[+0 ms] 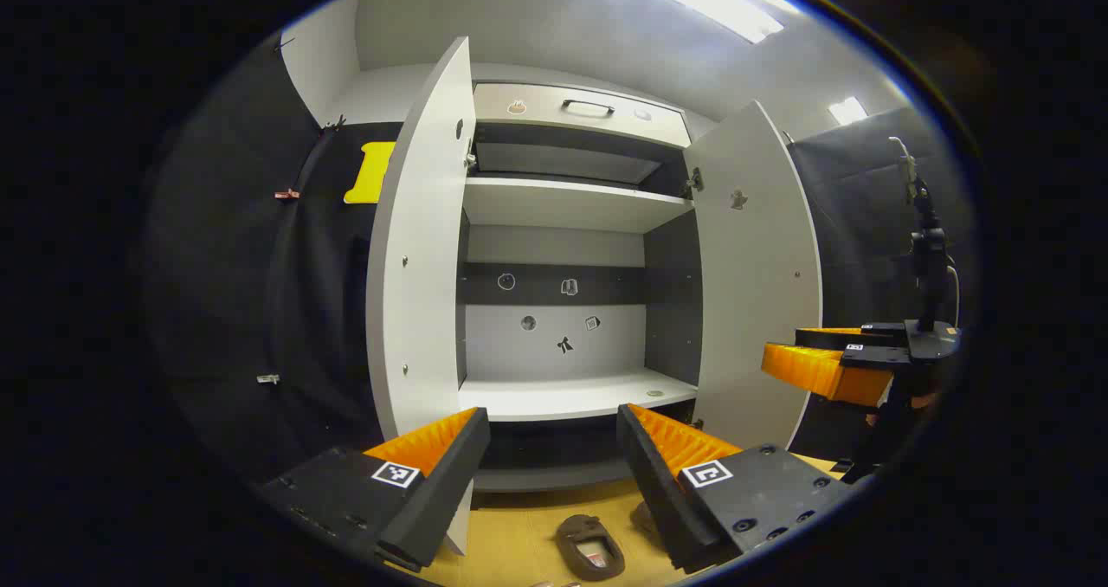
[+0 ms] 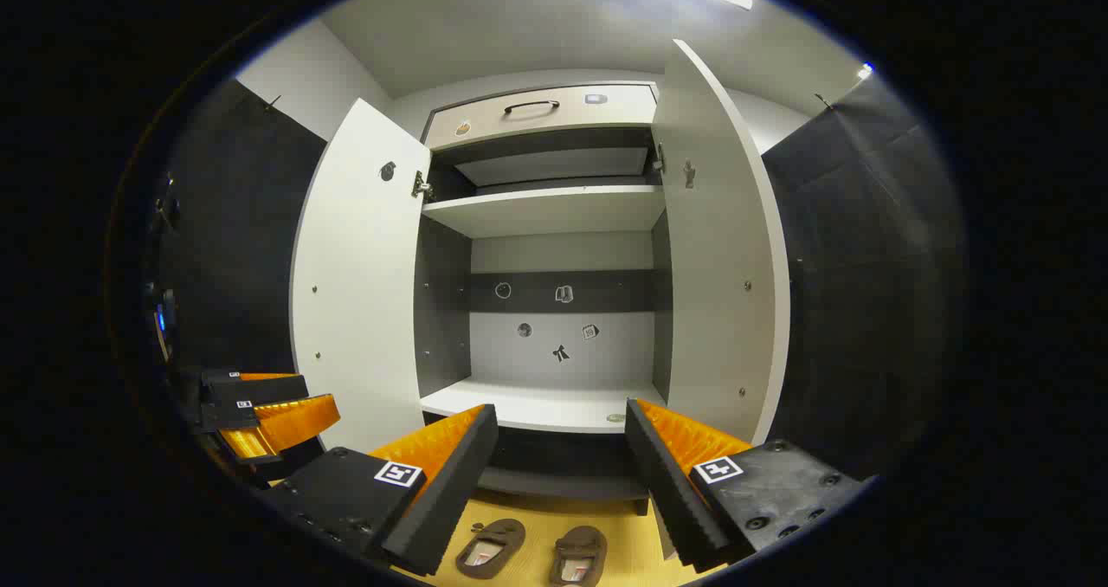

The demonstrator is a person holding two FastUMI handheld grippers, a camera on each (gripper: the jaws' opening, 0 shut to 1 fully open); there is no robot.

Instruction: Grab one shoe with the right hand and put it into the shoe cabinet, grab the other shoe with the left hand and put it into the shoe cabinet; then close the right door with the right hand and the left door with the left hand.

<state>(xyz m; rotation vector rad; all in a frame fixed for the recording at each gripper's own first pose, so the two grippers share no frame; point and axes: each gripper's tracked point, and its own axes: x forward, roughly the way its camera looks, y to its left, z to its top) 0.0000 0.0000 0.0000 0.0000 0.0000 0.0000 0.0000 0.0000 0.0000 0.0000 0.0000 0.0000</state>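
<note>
The white shoe cabinet (image 1: pixel 571 206) (image 2: pixel 545 210) stands ahead with both doors swung open: the left door (image 1: pixel 420 249) (image 2: pixel 359 267) and the right door (image 1: pixel 757 267) (image 2: pixel 723 258). Its shelves hold nothing. Two brown shoes lie on the wooden floor in front of it, one (image 2: pixel 489 550) beside the other (image 2: pixel 578 556); in the left gripper view one shoe (image 1: pixel 590 546) lies low between the fingers. My left gripper (image 1: pixel 554 474) is open and holds nothing, and it also appears off to the left (image 2: pixel 260 409) in the right gripper view. My right gripper (image 2: pixel 563 474), likewise open, hangs above the shoes and is seen from the side (image 1: pixel 831 362).
A drawer with a dark handle (image 1: pixel 587 106) (image 2: pixel 530 106) tops the cabinet. Black cloth walls (image 1: pixel 286 310) (image 2: pixel 866 293) flank both sides. A dark stand on a pole (image 1: pixel 926 249) rises at the right. The floor (image 2: pixel 623 544) is light wood.
</note>
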